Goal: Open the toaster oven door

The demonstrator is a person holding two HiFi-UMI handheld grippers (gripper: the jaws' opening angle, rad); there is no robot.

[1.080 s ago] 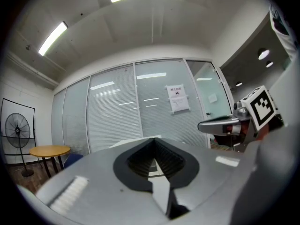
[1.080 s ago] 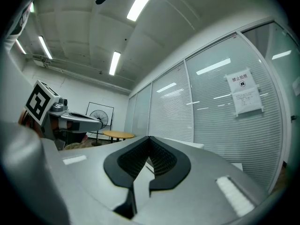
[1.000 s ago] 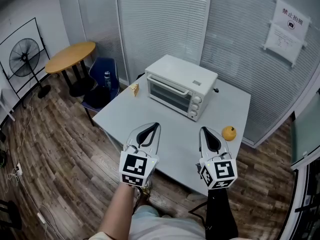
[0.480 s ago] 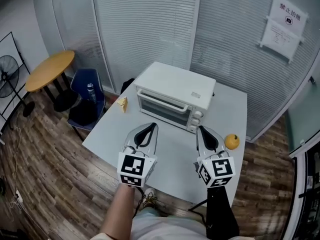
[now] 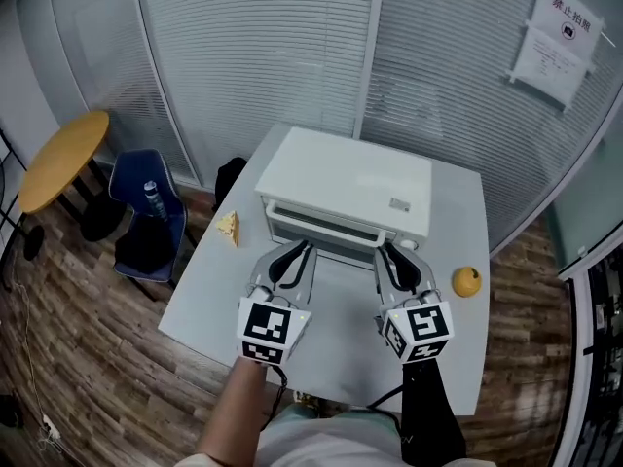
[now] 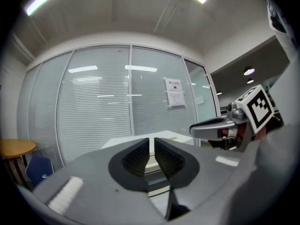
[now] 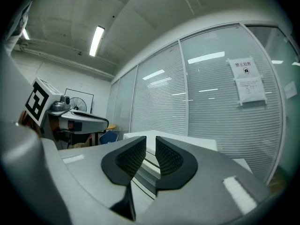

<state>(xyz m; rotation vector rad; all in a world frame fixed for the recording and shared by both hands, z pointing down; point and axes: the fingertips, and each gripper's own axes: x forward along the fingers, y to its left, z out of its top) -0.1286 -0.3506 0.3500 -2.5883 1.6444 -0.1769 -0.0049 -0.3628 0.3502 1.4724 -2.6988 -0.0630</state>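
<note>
The white toaster oven (image 5: 346, 188) stands on the grey table (image 5: 200, 295), its door closed and its handle bar (image 5: 326, 225) along the front. My left gripper (image 5: 304, 250) is shut with nothing in it, its tips just short of the left part of the oven front. Beside it my right gripper (image 5: 384, 251) is also shut and holds nothing, close to the oven's right front. In the left gripper view the left gripper (image 6: 151, 146) points at the oven (image 6: 178, 136). In the right gripper view the right gripper (image 7: 150, 146) faces the oven (image 7: 192, 142) too.
An orange (image 5: 467, 281) lies on the table right of the oven, and a yellow wedge (image 5: 228, 228) lies to its left. A blue chair (image 5: 131, 178) carrying a bottle (image 5: 151, 197) and a round yellow table (image 5: 58, 159) stand at the left. Glass walls with blinds (image 5: 292, 47) rise behind.
The view has closed in on the table. Both grippers have moved forward, side by side, from mid-table up to the oven front. Their jaws have stayed shut.
</note>
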